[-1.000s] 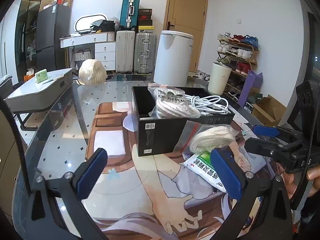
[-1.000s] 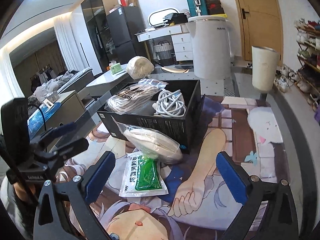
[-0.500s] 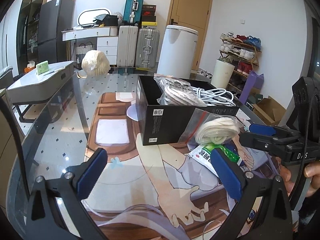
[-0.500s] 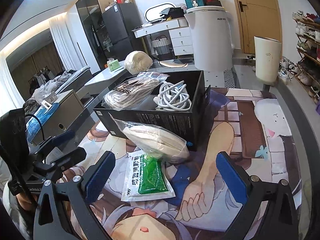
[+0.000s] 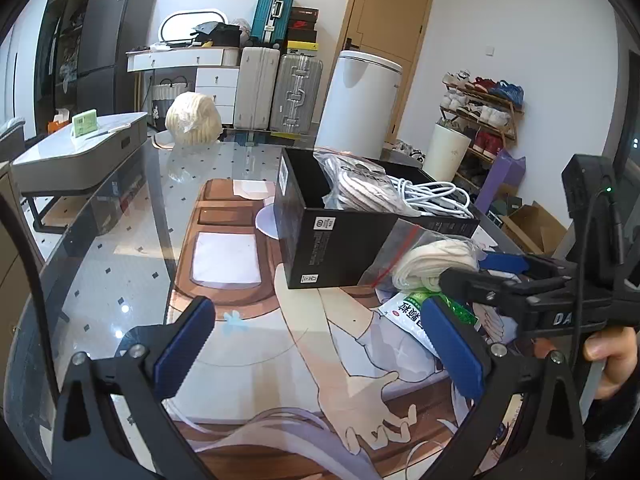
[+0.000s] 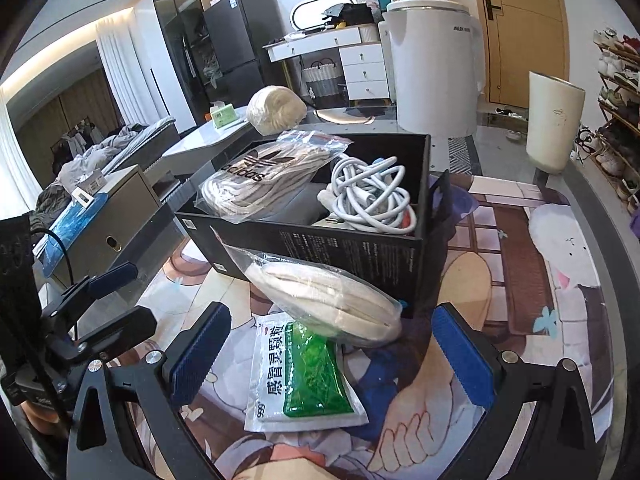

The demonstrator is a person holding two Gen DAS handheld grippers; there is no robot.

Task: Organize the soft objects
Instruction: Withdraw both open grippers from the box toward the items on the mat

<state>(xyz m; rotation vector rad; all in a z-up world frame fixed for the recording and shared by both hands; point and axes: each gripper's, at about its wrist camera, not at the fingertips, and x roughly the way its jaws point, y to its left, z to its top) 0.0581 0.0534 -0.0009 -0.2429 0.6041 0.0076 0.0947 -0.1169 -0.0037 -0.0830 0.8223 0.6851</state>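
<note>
Right wrist view counts one black box [image 6: 320, 240], open on top, holding two things: one clear zip bag of pale rope [image 6: 264, 176] with a printed logo, and one tangle of white cable [image 6: 370, 196]. Against the box's near wall leans a second bagged rope bundle [image 6: 332, 296], and just in front of it, partly under it, lies one white-and-green sachet [image 6: 298, 372]. A third cream bundle [image 6: 276, 110] sits apart at the far end of the bench [image 5: 120, 240].

Both tools hover empty: the right gripper [image 6: 332, 356] has its blue fingers [image 6: 200, 356] spread wide either side of the sachet, and the left gripper [image 5: 320, 352] is equally wide apart over the printed mat [image 5: 280, 340].

That cartoon mat covers a glass-topped bench. Behind stand suitcases, a white bin, a shoe rack and a wooden door.

One hand [image 5: 608, 356] shows only at the left wrist view's edge, and the box's floor is hidden.
</note>
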